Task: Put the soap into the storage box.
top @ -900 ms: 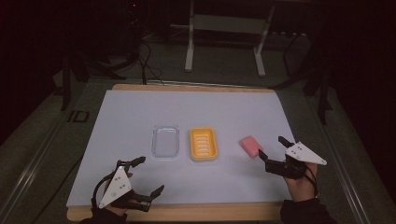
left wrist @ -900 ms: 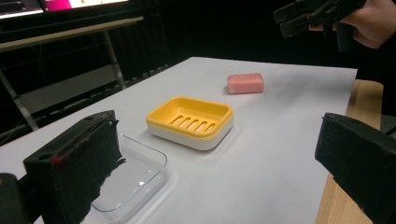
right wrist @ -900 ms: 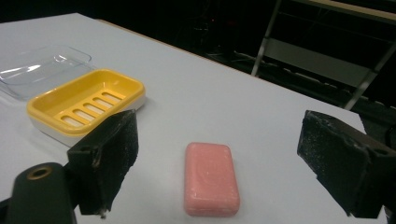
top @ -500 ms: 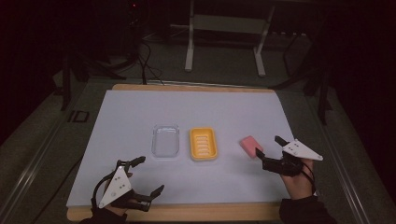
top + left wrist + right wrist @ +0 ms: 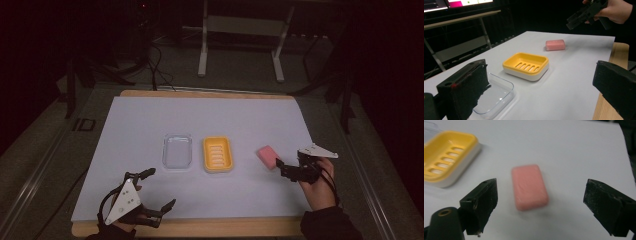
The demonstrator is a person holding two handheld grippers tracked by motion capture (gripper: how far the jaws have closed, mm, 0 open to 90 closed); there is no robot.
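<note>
high view: pink soap bar (image 5: pixel 268 156) lies on the white bench (image 5: pixel 150 120), just beyond the right gripper (image 5: pixel 286 168), fingers apart; left gripper (image 5: pixel 159 189), fingers apart.
left gripper view: yellow soap dish (image 5: pixel 526 65) and clear lid (image 5: pixel 495 94) ahead between the spread fingers (image 5: pixel 465 87).
right gripper view: soap bar between the parted fingers (image 5: pixel 482 200), untouched.

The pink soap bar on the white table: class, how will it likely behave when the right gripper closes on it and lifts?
The pink soap bar looks solid with rounded edges, so probably stiff, keeping its shape. Its smooth surface may slip between the jaws of the right gripper. It lies flat on the table, so it is unlikely to roll or tip.
</note>
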